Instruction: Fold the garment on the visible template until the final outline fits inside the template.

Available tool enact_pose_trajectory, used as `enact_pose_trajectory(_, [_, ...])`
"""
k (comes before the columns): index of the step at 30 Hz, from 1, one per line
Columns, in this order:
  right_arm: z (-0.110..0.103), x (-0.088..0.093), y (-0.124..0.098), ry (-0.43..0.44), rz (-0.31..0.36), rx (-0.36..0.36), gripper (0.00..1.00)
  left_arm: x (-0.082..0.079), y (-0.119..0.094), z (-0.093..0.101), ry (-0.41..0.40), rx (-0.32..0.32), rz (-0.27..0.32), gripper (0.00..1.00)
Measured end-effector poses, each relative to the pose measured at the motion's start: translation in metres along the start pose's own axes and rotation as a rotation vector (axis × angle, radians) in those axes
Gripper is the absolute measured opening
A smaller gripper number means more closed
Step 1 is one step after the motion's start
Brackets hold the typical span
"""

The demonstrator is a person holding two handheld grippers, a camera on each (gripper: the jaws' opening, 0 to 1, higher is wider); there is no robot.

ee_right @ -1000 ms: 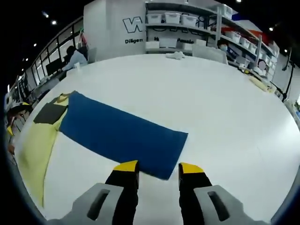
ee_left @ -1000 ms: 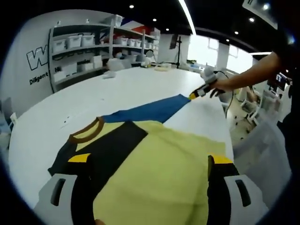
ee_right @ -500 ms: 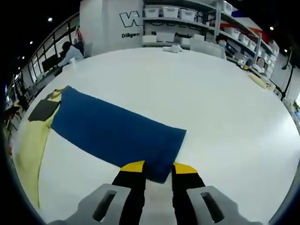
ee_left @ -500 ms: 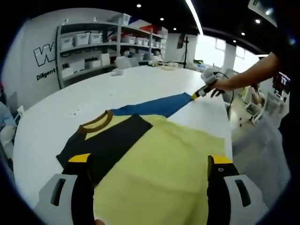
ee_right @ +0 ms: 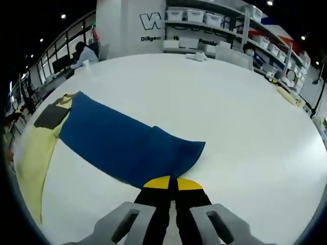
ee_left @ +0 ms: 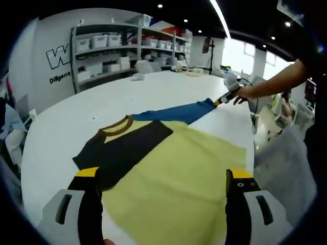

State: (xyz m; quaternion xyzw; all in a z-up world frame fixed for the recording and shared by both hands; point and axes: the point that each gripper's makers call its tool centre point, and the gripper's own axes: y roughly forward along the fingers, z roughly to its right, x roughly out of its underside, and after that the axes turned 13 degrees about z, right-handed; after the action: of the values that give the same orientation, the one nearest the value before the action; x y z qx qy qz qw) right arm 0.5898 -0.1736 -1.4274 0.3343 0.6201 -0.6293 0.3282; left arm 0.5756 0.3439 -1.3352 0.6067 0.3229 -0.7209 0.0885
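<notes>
The garment (ee_left: pixel 168 178), a shirt with a yellow body, a black shoulder panel, a brown collar (ee_left: pixel 116 125) and a long blue sleeve (ee_left: pixel 176 112), lay spread flat on the white table (ee_left: pixel 66 132). In the left gripper view the left gripper (ee_left: pixel 162 178) hung over the near part of the yellow body with its jaws spread wide and nothing between them. Beyond the collar, the blue sleeve ran away across the table to its far end, where the right gripper (ee_left: pixel 223 99), held in a person's hand (ee_left: pixel 244 93), met the cuff. In the right gripper view the right gripper (ee_right: pixel 170 182) had its yellow-tipped jaws pressed together on the near edge of the blue sleeve (ee_right: pixel 122 145), the cloth bunched and slightly raised just beyond the tips. From there the sleeve stretched back to the yellow body (ee_right: pixel 38 158) and black panel (ee_right: pixel 51 116). Shelves with white bins (ee_right: pixel 204 20) stood behind the table.
</notes>
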Motion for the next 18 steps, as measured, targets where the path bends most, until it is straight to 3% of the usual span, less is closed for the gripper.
enact_pose_trajectory(7, [-0.003, -0.011, 0.001, 0.031, 0.041, -0.008, 0.00, -0.002, -0.014, -0.002, -0.002, -0.041, 0.009, 0.97])
enact_pose_trajectory(18, [-0.017, -0.044, -0.005, 0.050, 0.130, -0.034, 0.00, 0.000, -0.032, -0.004, -0.004, -0.101, 0.020, 0.98])
